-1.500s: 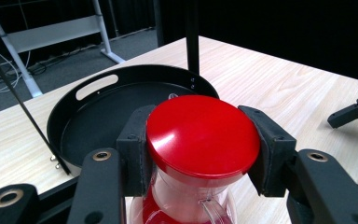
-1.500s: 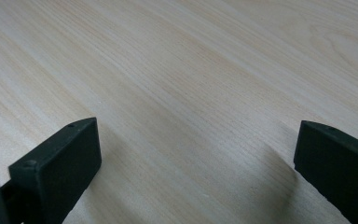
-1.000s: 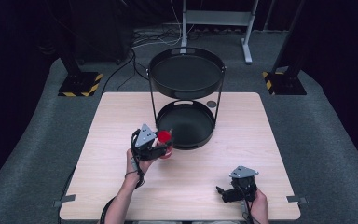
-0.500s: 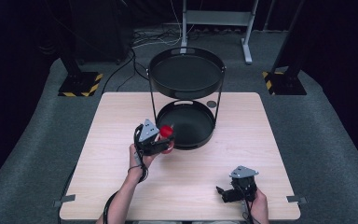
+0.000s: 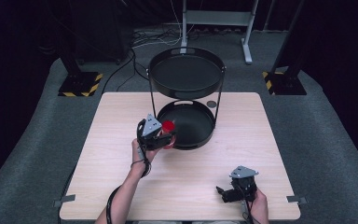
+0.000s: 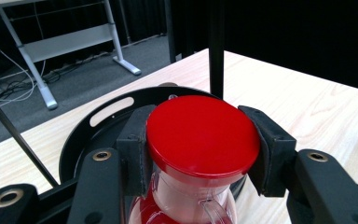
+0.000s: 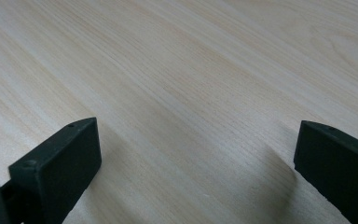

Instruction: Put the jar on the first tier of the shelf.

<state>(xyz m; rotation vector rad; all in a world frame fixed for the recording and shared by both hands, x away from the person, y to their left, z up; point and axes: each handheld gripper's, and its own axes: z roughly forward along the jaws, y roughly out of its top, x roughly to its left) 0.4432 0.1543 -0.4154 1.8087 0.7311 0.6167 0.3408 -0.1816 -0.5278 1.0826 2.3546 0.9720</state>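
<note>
A two-tier black stand point(image 5: 186, 93) holds bare trays. Beside its lower tray point(image 5: 205, 135), the left gripper point(image 5: 161, 135) clamps a red-lidded jar point(image 6: 200, 140). The right gripper point(image 5: 228, 192), jaws wide, rests well apart.

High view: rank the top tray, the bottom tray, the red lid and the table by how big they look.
1. Table
2. Top tray, looks larger than the bottom one, though it sits nearer the camera
3. Bottom tray
4. Red lid

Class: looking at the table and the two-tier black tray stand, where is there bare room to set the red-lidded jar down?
Both round trays, lower and upper, lie bare. So does the table left of the stand, and its right side up to the far edge. It is crowded only by the left claw holding the jar.
</note>
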